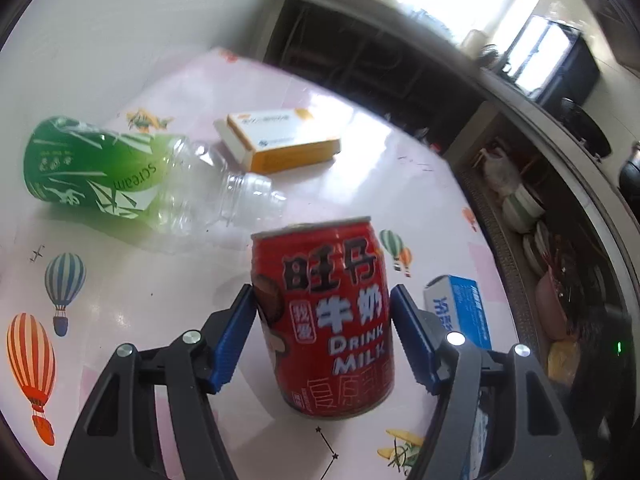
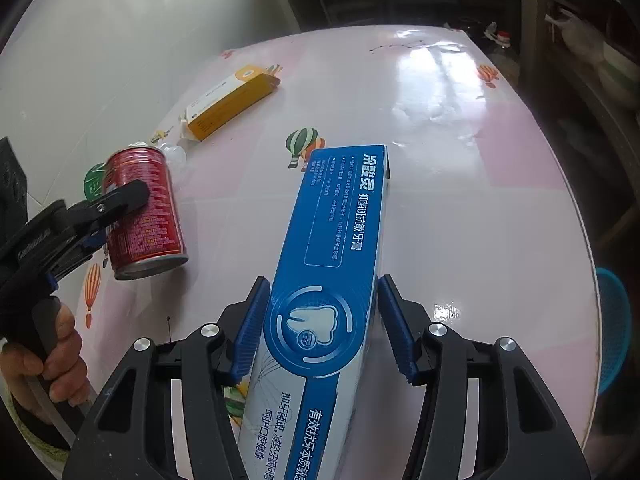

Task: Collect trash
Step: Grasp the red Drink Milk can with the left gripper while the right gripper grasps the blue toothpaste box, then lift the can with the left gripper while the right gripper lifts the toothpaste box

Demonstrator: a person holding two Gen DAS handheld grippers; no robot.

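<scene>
The red metal milk-drink can (image 1: 324, 316) stands upright on the pink balloon-print tablecloth (image 1: 160, 280), between the blue pads of the left gripper (image 1: 322, 328); its jaws sit wide, the left pad touching or just off the can wall and the right one just apart. Whether the can holds anything cannot be told. Far left lies a clear plastic bottle with a green label (image 1: 120, 176), on its side, uncapped and apparently empty. Beyond it lies a yellow-and-white cardboard box (image 1: 280, 140). The right gripper (image 2: 318, 324) straddles a long blue-and-white toothpaste carton (image 2: 332, 248) lying flat, pads close on both sides, contact unclear. A blue plastic basket (image 2: 614, 328) shows off the table's right edge, largely cut off, contents hidden.
</scene>
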